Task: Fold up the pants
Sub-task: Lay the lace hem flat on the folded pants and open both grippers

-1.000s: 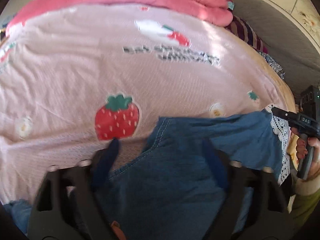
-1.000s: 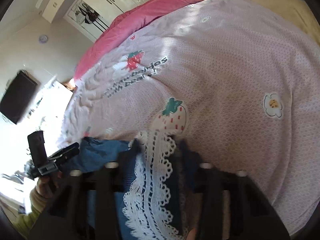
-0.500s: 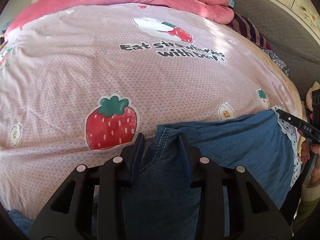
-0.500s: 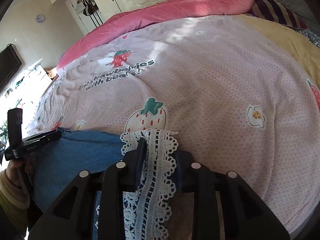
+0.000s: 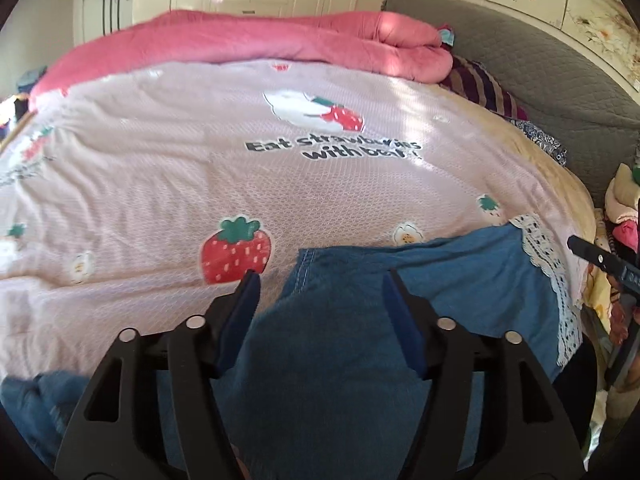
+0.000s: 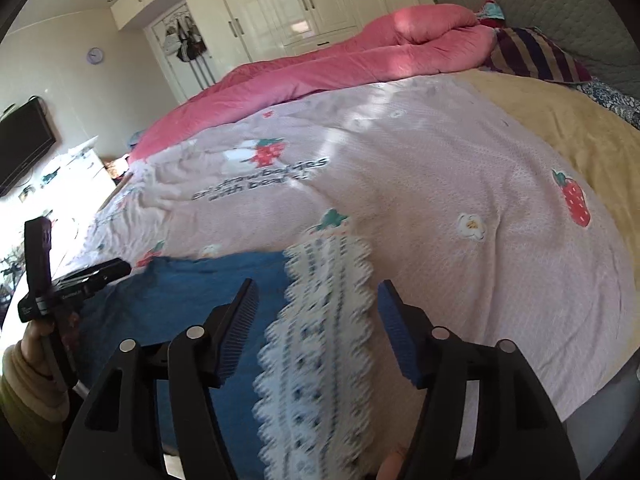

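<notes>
My left gripper [image 5: 320, 300] stands with its jaws spread wide over the pants [image 5: 440, 280], pinching nothing; my right gripper [image 6: 316, 316] is likewise spread apart, the lace trim [image 6: 324, 320] lying loose between its blue pads and touching neither. The pants lie flat on the bed cover [image 5: 200, 160] at the near edge of the bed; the seamed end sits under my left gripper and the lace end under my right, toward the near right corner. I judge them laid this way so that each of my hands has an end to work from, and the open jaws suggest a fold just set down or a fresh grip about to be taken; which of the two I cannot tell.

The left view shows the stitched seam and the full run of blue cloth across to the lace, with only the tip of my other gripper at the right edge; the right view shows the lace close, though blurred, and my left hand [image 6: 36, 344] on its handle, besides a dark screen on the wall that the left view misses.
</notes>
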`<state>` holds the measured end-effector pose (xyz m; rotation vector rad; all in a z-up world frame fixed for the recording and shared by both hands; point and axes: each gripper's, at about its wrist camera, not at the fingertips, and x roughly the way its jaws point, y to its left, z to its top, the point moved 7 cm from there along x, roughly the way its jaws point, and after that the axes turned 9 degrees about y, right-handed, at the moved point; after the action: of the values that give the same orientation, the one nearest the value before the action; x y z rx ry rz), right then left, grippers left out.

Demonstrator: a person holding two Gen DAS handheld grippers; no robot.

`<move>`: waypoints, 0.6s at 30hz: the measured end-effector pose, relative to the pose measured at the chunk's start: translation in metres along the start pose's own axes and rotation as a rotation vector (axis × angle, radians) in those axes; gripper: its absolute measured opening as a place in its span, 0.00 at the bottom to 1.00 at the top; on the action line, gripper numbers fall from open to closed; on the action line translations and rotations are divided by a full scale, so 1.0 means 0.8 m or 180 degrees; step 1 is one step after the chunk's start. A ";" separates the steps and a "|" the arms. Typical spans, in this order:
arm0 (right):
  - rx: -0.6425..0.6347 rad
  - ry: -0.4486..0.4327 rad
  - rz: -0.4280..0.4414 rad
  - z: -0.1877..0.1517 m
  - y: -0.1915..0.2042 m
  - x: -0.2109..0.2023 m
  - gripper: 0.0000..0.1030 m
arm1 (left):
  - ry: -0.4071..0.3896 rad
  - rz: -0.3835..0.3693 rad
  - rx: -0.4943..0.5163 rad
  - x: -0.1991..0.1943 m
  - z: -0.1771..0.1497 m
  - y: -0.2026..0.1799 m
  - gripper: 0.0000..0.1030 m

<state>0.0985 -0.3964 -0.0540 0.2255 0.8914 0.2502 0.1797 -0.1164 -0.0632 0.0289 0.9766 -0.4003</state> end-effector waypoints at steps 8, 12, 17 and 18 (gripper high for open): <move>-0.0422 0.0317 0.0241 -0.043 0.074 0.002 0.67 | -0.0003 0.0473 -0.0077 -0.057 -0.069 0.045 0.63; -0.0350 0.0578 0.0374 -0.062 0.086 0.016 0.69 | 0.0189 0.0541 -0.0328 -0.073 -0.120 0.085 0.63; -0.0211 0.0946 0.0226 -0.086 0.079 0.039 0.71 | 0.0240 0.0481 -0.0466 -0.079 -0.151 0.111 0.63; -0.0157 0.1030 0.0188 -0.091 0.074 0.046 0.71 | 0.0233 0.0446 -0.0483 -0.078 -0.152 0.113 0.63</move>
<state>0.0558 -0.3223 -0.1078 0.1680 1.1984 0.3699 0.0827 0.0122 -0.0951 -0.0255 1.0681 -0.1969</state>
